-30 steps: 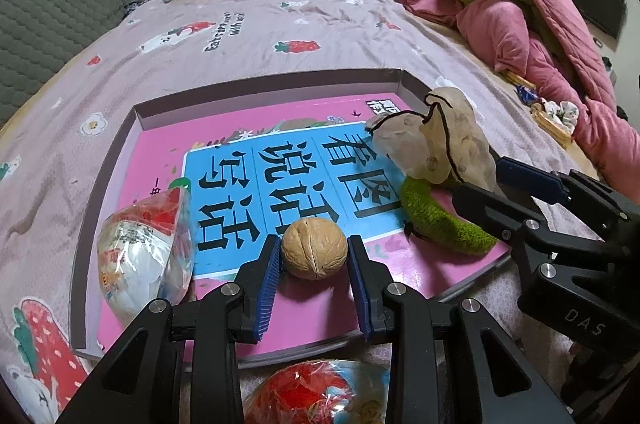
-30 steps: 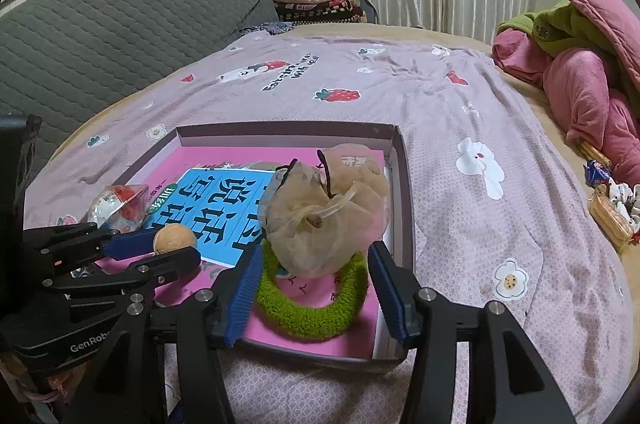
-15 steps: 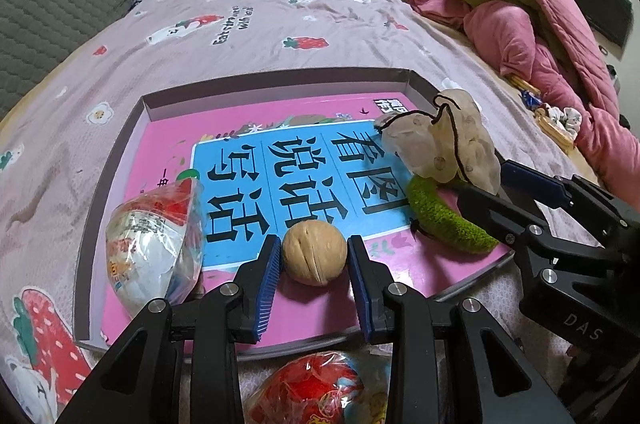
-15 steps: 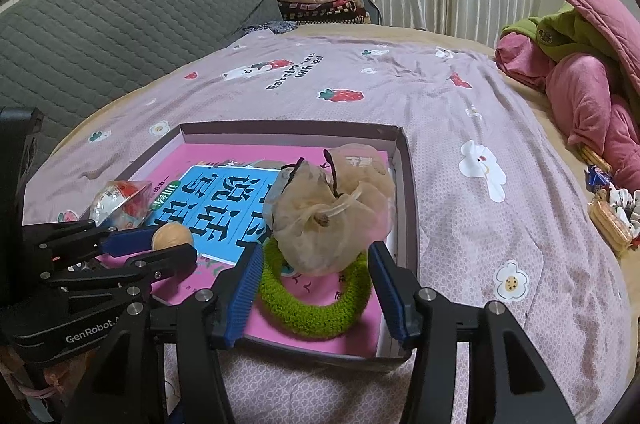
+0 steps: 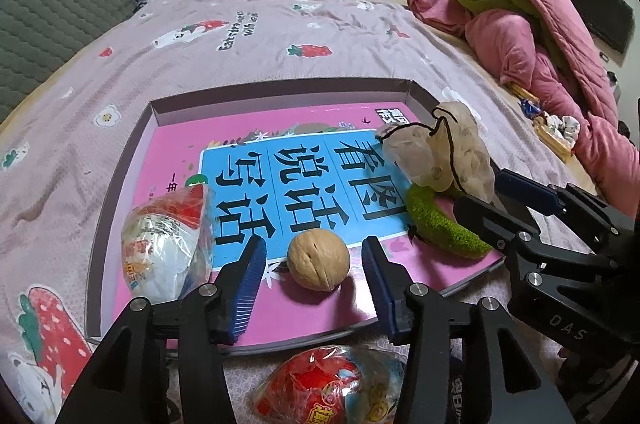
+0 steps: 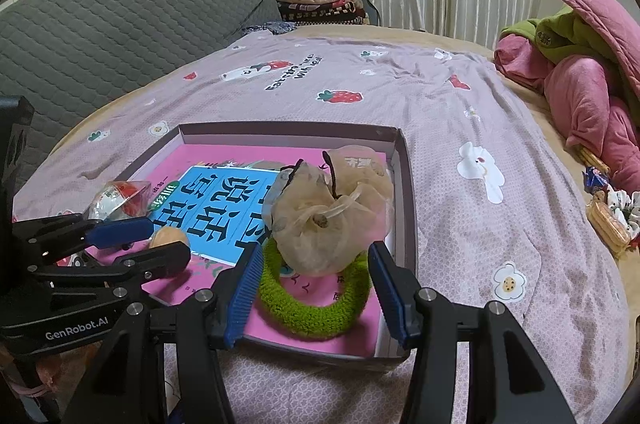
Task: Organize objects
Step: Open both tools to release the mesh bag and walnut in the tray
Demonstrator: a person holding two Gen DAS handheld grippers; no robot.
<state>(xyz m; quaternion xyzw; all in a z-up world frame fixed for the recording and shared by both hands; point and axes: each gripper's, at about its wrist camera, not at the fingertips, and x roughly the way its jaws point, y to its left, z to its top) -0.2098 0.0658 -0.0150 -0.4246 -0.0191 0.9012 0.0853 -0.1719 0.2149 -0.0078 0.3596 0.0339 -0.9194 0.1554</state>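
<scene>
A walnut (image 5: 319, 259) lies on the pink and blue book (image 5: 304, 179) inside a shallow purple box (image 5: 276, 95) on the bed. My left gripper (image 5: 313, 261) straddles the walnut; its jaws are opening, with gaps on both sides of the nut. A wrapped snack packet (image 5: 166, 244) lies in the box at the left. A beige mesh scrunchie (image 6: 332, 212) rests on a green fuzzy hair ring (image 6: 308, 304) at the box's near right corner. My right gripper (image 6: 316, 272) hangs open around the ring without touching it. The walnut (image 6: 168, 238) also shows in the right wrist view.
Another red snack packet (image 5: 328, 384) lies on the sheet just outside the box's near edge. Pink and green quilts (image 5: 540, 35) are heaped at the right, small snacks and a scrunchie (image 6: 612, 212) beside them. A grey padded headboard (image 6: 100, 35) stands at the left.
The left gripper's jaws have spread apart and let go of the walnut, which now rests on the book. The right gripper has stayed in place.
</scene>
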